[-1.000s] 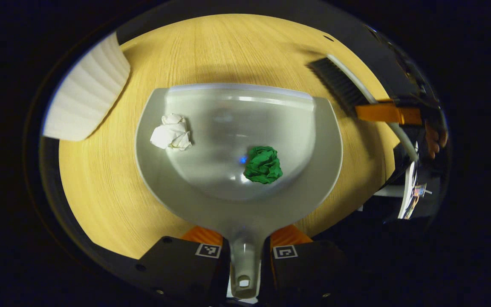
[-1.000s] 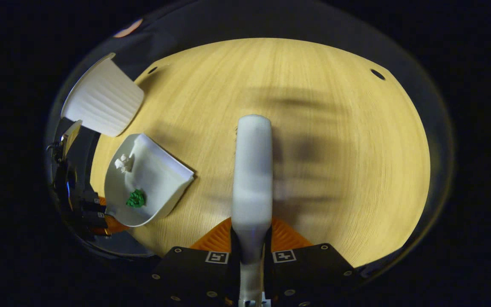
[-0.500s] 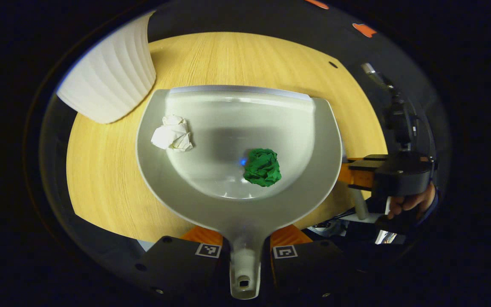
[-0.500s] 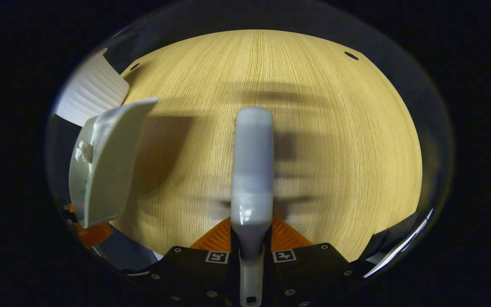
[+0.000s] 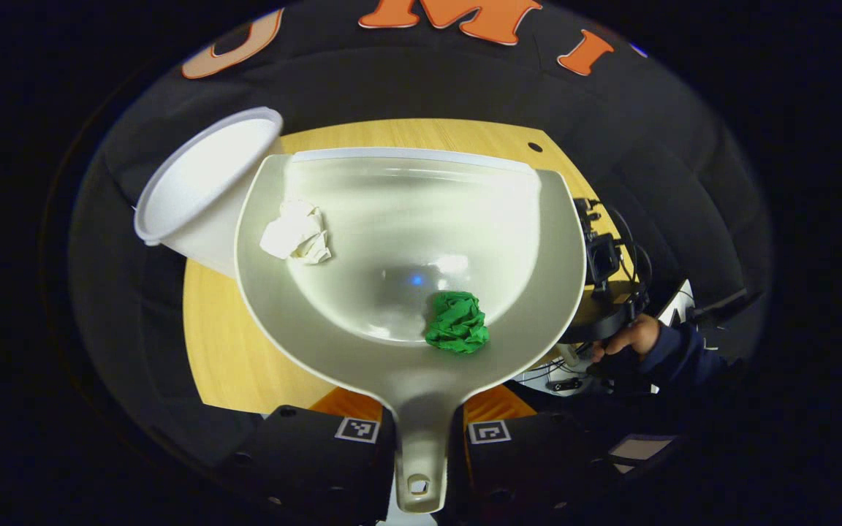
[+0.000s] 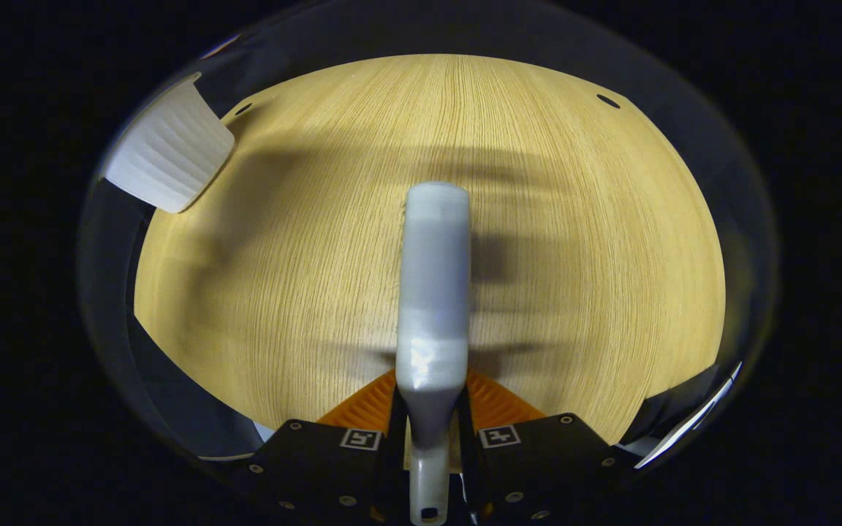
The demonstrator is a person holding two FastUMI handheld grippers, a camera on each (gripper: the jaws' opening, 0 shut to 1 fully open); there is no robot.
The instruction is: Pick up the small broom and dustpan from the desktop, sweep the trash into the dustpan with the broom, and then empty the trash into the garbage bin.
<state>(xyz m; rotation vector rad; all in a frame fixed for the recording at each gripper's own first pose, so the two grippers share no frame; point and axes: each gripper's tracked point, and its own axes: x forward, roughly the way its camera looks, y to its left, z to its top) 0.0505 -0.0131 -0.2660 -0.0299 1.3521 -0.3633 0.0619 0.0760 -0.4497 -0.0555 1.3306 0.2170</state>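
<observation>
Gripping the dustpan (image 5: 406, 241) by its handle, the left gripper (image 5: 421, 431) holds it beside the white garbage bin (image 5: 202, 190), with 2 paper wads inside: white (image 5: 295, 231) and green (image 5: 456, 323). The right gripper (image 6: 430, 431) clamps the broom (image 6: 433, 292) above the desktop (image 6: 574, 241).

We are holding the left gripper (image 5: 421, 427) with its jaws clamping a handle between them. We are closing the right gripper (image 6: 430, 431) likewise. Our right hand (image 5: 629, 342), in a dark sleeve, is gripping its tool.
</observation>
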